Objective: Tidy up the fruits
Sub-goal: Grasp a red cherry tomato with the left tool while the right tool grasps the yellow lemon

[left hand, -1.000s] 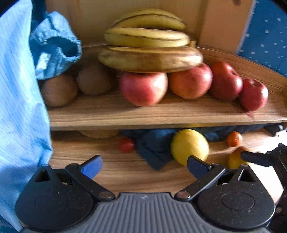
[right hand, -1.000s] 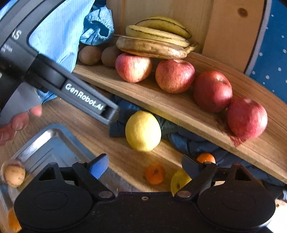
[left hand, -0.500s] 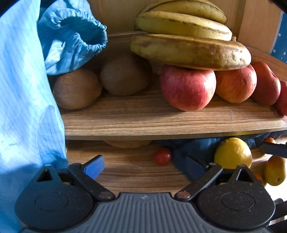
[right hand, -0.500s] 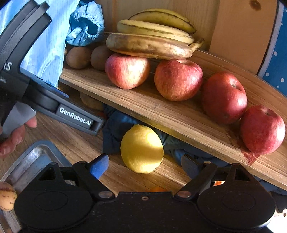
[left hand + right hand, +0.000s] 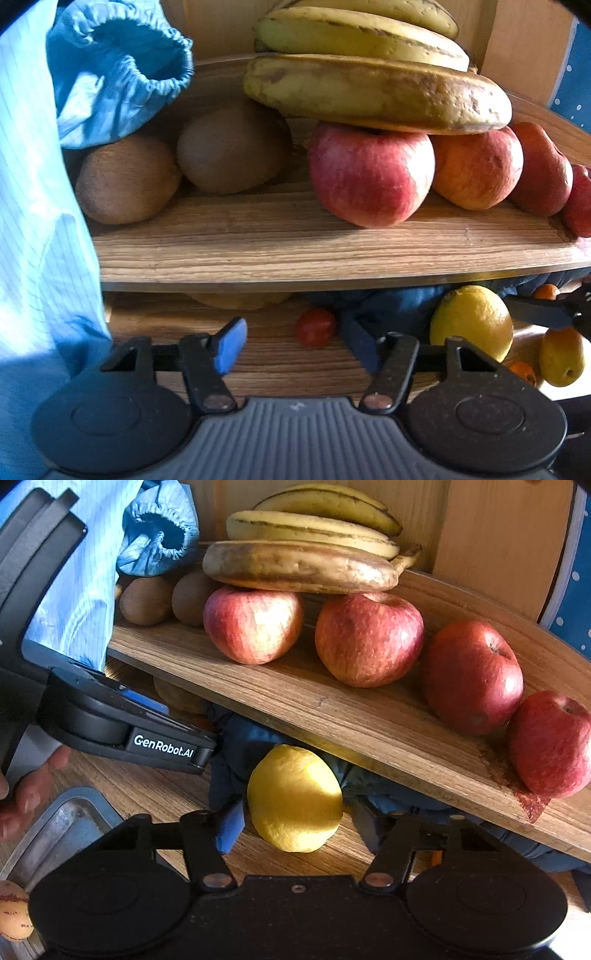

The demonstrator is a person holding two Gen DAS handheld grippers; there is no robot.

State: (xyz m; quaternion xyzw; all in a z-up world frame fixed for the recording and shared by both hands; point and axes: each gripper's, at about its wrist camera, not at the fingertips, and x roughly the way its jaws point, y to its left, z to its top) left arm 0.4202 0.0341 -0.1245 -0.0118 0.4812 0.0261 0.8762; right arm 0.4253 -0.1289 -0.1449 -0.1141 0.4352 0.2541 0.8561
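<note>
A wooden shelf point(image 5: 332, 709) holds two kiwis point(image 5: 146, 600), several red apples point(image 5: 367, 638) and bananas point(image 5: 299, 566) stacked on top; the shelf point(image 5: 295, 251) also shows in the left wrist view. A yellow lemon point(image 5: 295, 799) lies on the lower board between my right gripper's point(image 5: 295, 825) open fingers, not squeezed. My left gripper point(image 5: 299, 343) is open and empty, facing a small red tomato point(image 5: 314, 327) under the shelf. The lemon point(image 5: 472, 323) shows at the right in that view.
A dark blue cloth point(image 5: 240, 746) lies under the shelf behind the lemon. A metal tray point(image 5: 62, 830) at the lower left holds a small fruit point(image 5: 13, 910). Small oranges point(image 5: 546, 291) and a yellow fruit point(image 5: 561, 356) lie at the right. A blue sleeve point(image 5: 37, 221) hangs at the left.
Both grippers have moved forward toward the shelf. The right gripper's fingers have come around the lemon. The left gripper has closed in on the tomato.
</note>
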